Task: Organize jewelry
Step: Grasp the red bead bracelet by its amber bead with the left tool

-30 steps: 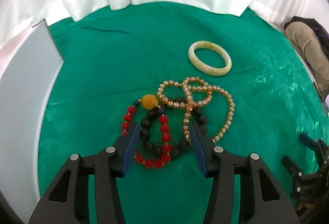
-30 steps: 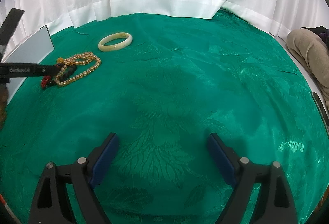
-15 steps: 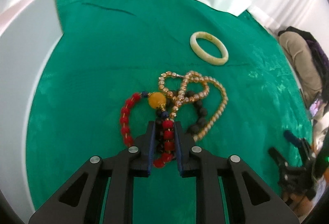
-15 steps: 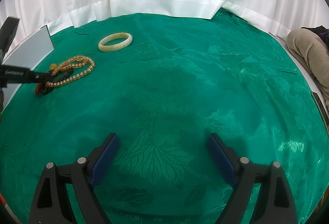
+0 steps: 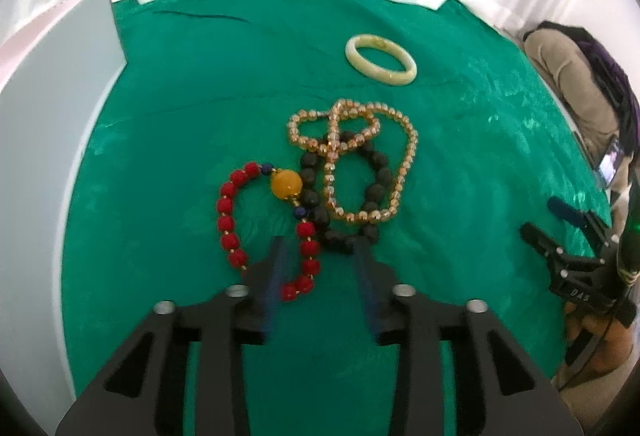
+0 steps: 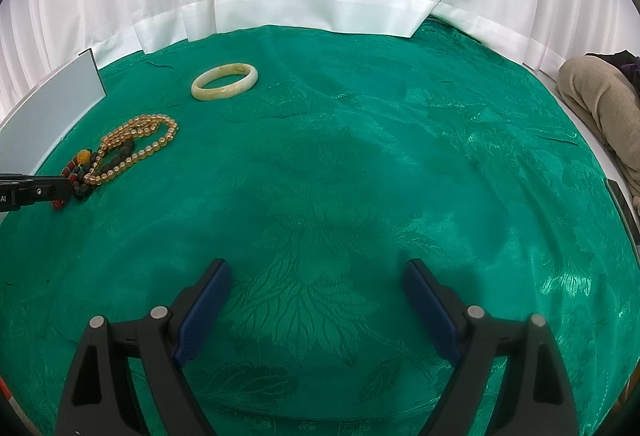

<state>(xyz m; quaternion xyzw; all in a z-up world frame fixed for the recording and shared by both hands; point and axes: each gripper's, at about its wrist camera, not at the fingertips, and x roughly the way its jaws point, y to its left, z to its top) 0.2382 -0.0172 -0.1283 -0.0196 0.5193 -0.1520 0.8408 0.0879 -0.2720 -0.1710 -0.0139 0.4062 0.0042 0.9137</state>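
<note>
Red bead bracelet (image 5: 240, 232) lies partly between the left hand-held gripper (image 5: 320, 256), whose jaws have just been opening, unclamped; right hand-held gripper (image 6: 318, 276) gapes wide, empty.

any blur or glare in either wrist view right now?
Left wrist view: the left tool is smeared by motion blur at its fingertips, while the red bracelet stays fairly sharp. Right wrist view: sharp overall, with shiny glare patches on the green cloth at right. Both views bend strongly at the edges.
</note>
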